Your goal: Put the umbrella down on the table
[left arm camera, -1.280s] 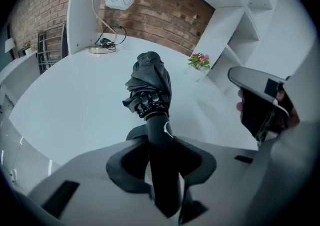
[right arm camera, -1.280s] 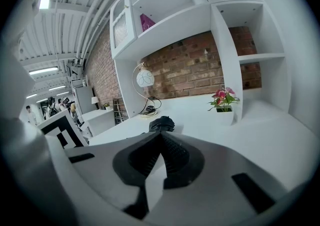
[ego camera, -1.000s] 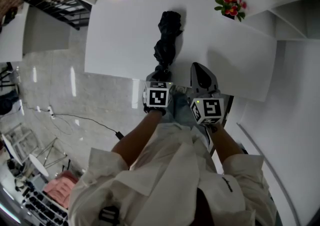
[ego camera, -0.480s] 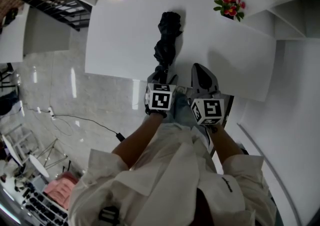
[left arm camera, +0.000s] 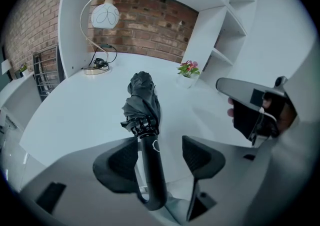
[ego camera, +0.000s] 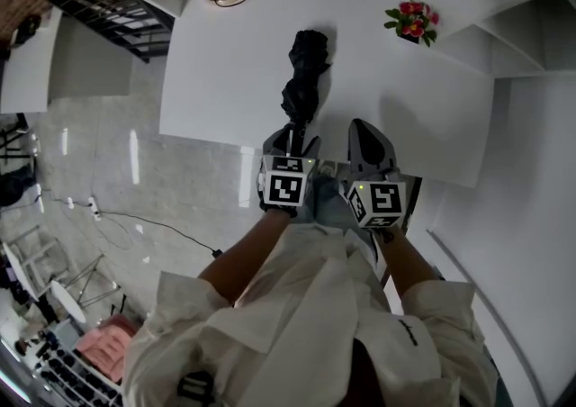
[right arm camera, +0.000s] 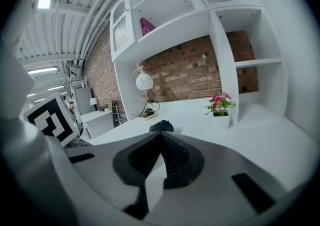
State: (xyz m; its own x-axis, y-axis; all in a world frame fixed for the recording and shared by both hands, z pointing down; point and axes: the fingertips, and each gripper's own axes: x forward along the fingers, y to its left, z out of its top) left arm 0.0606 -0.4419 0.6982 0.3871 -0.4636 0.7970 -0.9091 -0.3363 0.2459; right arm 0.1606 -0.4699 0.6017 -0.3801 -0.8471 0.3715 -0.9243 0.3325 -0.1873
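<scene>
The umbrella (ego camera: 301,81) lies folded on the table (ego camera: 216,63), its handle at the near edge between the wide-open jaws of the left gripper (left arm camera: 160,157) and close against one pad, while the right gripper (right arm camera: 161,155) is closed on nothing. If that pad catches the handle on the way out, it could drag the umbrella off the edge. No writing is legible: the handle's small pale emblem is too small to read.

White shirt (ego camera: 306,315), grey black-padded jaws
</scene>
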